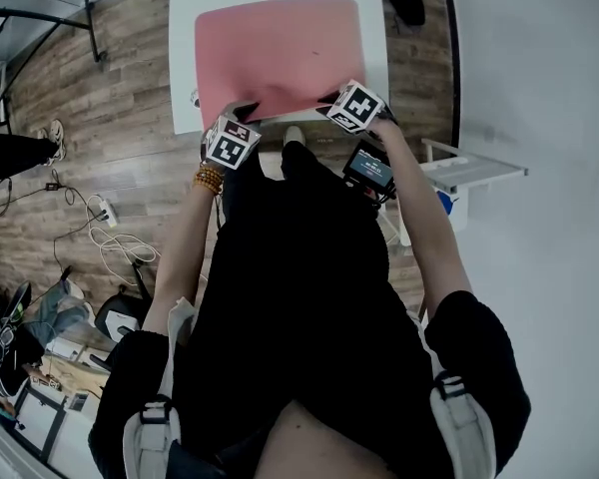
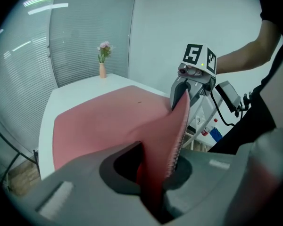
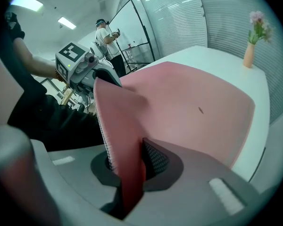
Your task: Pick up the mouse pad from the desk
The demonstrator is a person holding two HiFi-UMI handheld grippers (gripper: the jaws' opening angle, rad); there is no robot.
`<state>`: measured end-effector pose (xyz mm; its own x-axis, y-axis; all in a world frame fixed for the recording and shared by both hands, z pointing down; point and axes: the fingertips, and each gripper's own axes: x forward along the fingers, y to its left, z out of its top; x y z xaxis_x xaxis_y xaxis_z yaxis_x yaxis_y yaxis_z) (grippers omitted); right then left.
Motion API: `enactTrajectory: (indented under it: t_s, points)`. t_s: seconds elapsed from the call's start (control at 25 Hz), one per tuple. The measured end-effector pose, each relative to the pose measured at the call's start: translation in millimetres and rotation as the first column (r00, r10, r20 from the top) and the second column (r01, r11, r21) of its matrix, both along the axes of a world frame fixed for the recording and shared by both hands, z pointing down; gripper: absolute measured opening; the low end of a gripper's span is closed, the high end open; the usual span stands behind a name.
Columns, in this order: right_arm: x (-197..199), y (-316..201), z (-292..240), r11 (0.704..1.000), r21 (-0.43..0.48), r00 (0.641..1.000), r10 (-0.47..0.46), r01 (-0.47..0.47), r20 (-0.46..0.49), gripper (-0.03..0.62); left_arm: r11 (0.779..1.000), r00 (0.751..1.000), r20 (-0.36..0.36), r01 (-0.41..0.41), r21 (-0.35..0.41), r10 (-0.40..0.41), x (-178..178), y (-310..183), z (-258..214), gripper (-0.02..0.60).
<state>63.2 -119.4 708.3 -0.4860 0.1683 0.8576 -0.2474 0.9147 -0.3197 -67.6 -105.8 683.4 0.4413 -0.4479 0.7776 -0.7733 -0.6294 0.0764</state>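
Note:
A large pink mouse pad [image 1: 280, 53] covers most of the white desk [image 1: 183, 58]. Its near edge is lifted and curled upward. My left gripper [image 1: 242, 118] is shut on the pad's near left corner, and the pink sheet [image 2: 153, 140] runs straight between its jaws. My right gripper [image 1: 329, 103] is shut on the near right corner, the pad [image 3: 125, 145] pinched upright in its jaws. Each gripper shows in the other's view: the right gripper [image 2: 181, 91] and the left gripper [image 3: 101, 76]. The far part of the pad still lies flat.
A small vase with flowers [image 2: 103, 62] stands at the desk's far corner. A white shelf unit [image 1: 459, 173] sits to the right of the desk. Cables and a power strip [image 1: 105, 213] lie on the wood floor at left. Another person [image 3: 106, 36] stands in the background.

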Motion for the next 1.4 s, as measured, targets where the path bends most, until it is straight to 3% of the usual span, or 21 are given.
enactTrajectory:
  t_s: [0.44,0.84,1.12,1.4]
  points:
    - [2,5,-49,0.992,0.016,0.992,-0.122,0.122,0.011,0.067,0.999,0.995,-0.098,-0.027,-0.034,0.023,9,18,-37,0.046]
    - [-6,35,-92,0.971,-0.140,0.980,-0.187,0.195,0.068,0.051,0.999,0.993,-0.114,-0.032,0.027,0.034,0,31,-84,0.044]
    - [-8,43,-134,0.965,-0.202,0.977,-0.133,0.165,0.165,0.049,1.000,0.976,-0.218,0.018,-0.022,-0.022,2,37,-123,0.041]
    - [-16,40,-182,0.978,-0.159,0.960,-0.093,0.138,0.263,0.048,0.993,0.949,-0.301,0.114,0.042,-0.096,-3,23,-174,0.041]
